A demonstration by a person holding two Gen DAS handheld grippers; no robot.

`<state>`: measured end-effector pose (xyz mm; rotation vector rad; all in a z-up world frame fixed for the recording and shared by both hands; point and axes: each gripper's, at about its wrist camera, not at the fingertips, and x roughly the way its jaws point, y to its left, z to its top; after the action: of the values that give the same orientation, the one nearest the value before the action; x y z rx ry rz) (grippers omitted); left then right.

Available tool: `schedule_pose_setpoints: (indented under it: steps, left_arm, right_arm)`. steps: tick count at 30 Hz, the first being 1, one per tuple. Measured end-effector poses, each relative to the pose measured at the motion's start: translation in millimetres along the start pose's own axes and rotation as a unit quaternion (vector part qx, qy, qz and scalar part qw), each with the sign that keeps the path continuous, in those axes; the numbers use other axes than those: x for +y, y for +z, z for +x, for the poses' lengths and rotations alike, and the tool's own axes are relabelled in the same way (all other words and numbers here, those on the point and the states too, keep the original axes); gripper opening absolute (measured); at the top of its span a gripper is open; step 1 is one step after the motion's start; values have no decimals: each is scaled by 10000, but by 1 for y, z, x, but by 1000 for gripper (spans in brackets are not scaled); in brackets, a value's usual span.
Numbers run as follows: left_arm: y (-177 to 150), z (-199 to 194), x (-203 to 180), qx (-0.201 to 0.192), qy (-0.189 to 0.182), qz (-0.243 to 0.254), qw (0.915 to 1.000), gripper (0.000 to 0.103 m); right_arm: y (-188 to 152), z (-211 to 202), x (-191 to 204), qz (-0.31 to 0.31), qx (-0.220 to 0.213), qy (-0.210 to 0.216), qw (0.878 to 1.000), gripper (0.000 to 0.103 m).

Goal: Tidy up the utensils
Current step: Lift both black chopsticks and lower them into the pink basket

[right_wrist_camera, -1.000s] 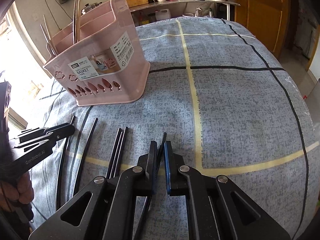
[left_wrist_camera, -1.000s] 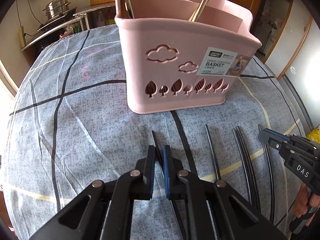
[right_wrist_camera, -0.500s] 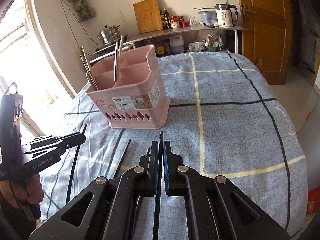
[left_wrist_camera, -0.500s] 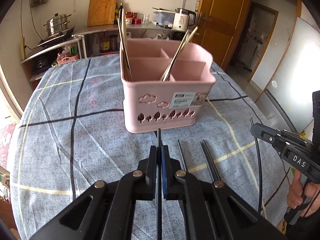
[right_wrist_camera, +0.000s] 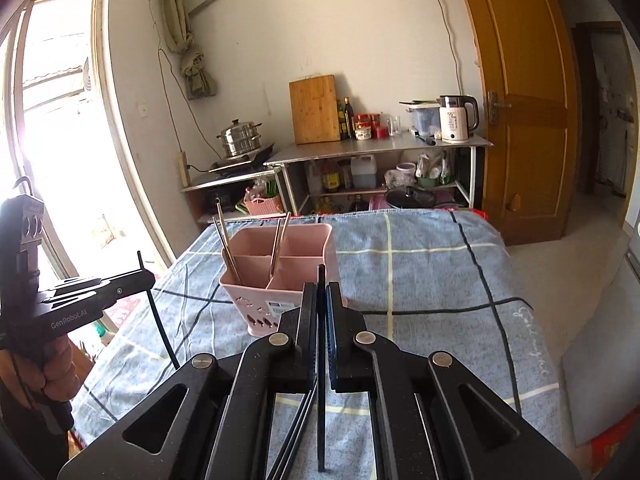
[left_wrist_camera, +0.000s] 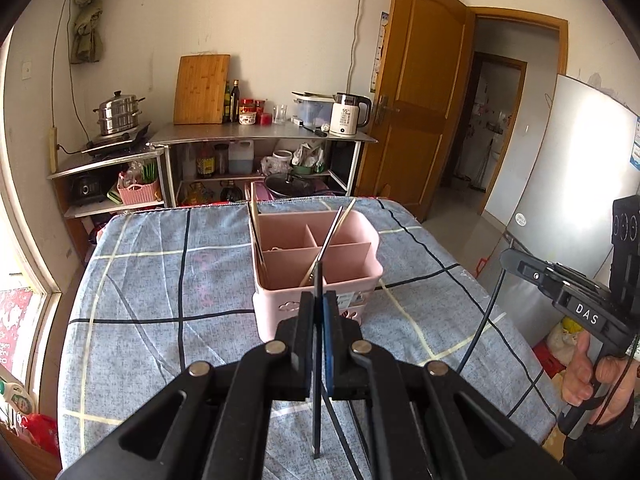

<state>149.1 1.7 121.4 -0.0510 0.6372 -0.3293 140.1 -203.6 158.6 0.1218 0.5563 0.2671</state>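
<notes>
You have two tools in play, the left tool and the right tool, and each clamps one black chopstick: one in the left, one in the right. At least two more black chopsticks lie at 6 o'clock below the right tool. One pink basket stands at 12 o'clock with three compartments showing and two clusters of light utensils. One table carries it all.
</notes>
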Motion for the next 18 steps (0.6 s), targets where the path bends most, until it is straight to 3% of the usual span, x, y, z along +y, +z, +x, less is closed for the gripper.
schedule_pose_setpoints:
  steps: [10, 18]
  left_arm:
    - [-3, -5, -5, -37, -58, 70, 10000, 5]
    - [17, -6, -5, -45, -75, 138, 9999, 5]
  right_arm:
    - [1, -9, 2, -88, -97, 60, 9999, 4]
    - [21, -10, 12, -246, -208, 197, 9993, 4]
